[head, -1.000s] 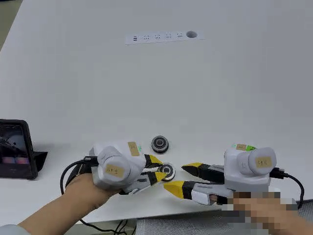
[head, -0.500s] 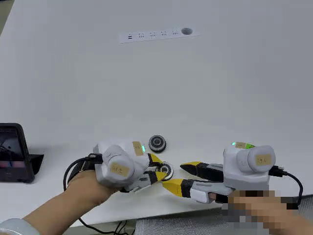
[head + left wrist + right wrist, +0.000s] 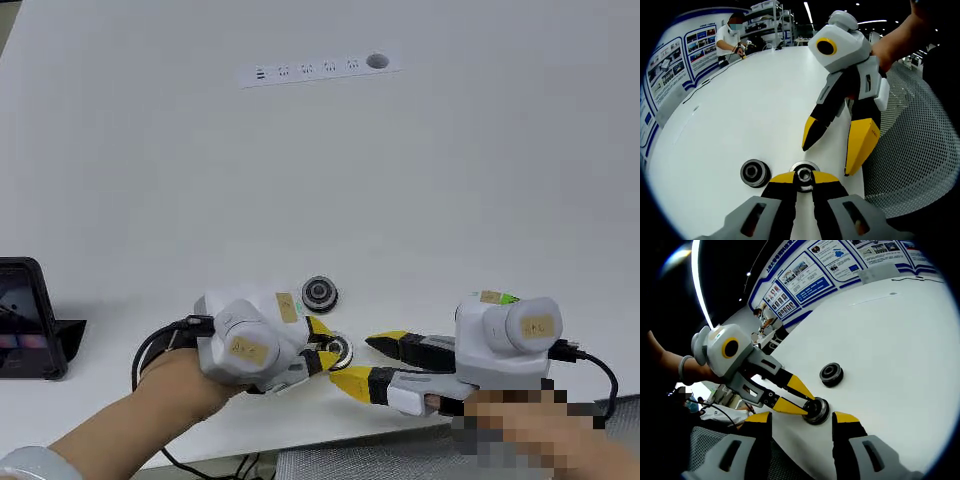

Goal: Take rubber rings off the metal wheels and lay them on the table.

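Rubber ring removal is at the near metal wheel (image 3: 341, 349), which lies flat on the white tabletop (image 3: 420, 200) in the lower centre of the head view. The left gripper (image 3: 322, 344) has its yellow-tipped fingers (image 3: 785, 178) closed on this wheel, one on each side. The right gripper (image 3: 365, 360) comes in from the lower right with its fingers spread wide and holding nothing. Its tips are just beside the wheel, and I cannot tell whether they touch it. A second wheel (image 3: 320, 293) sits apart, a little higher in the frame, with its dark rubber band in place.

The step in hand looks like stripping the ring off the held wheel. To do it well, the left fingers should pinch the metal hub or faces rather than the rubber, so that the band is free to slide. One right finger should catch the edge of the band and the other should close on it lightly. The pull should run off the wheel's face, not sideways, so the wheel does not twist out of the left grip. The ring's exact edge is hard to make out here.
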